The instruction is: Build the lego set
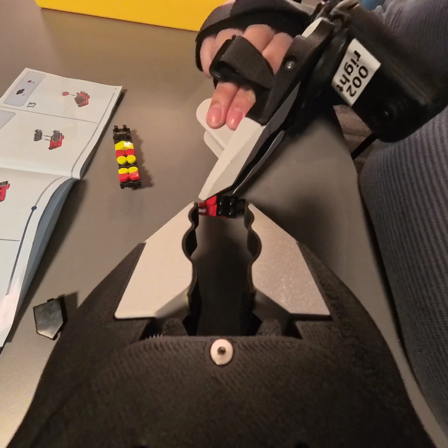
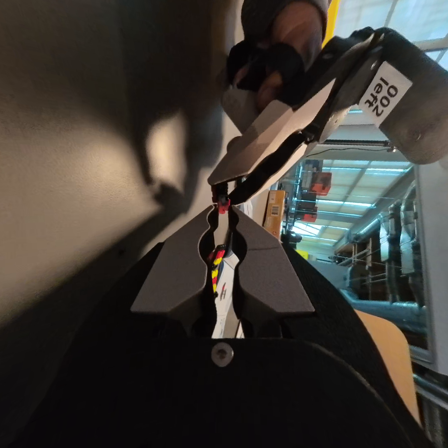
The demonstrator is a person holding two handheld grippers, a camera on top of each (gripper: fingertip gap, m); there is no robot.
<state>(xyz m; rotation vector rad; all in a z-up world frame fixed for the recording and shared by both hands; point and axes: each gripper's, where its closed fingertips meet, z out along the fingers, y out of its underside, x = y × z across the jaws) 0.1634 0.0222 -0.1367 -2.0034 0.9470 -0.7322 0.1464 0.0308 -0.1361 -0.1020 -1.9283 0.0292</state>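
A small red and black lego assembly (image 1: 221, 208) is held in the air between both grippers. My left gripper (image 1: 221, 209) is shut on it, with its fingertips at the two ends. My right gripper (image 1: 214, 196) comes down from the upper right and pinches the red end. In the right wrist view, my right gripper (image 2: 223, 207) is closed on the red part (image 2: 223, 206), and my left gripper (image 2: 221, 188) holds the black part from above. A long black lego strip (image 1: 127, 157) with yellow and red studs lies on the table.
An open instruction booklet (image 1: 48, 126) lies at the left on the dark table (image 1: 97, 53). A small black piece (image 1: 49, 317) lies near its lower edge. A yellow box (image 1: 133, 12) stands at the back. A person's dark sleeve (image 1: 412, 218) fills the right side. My two grippers' fingertips are within a few centimetres of each other. The small black piece (image 1: 49, 317) is about 12 cm from both grippers' fingertips.
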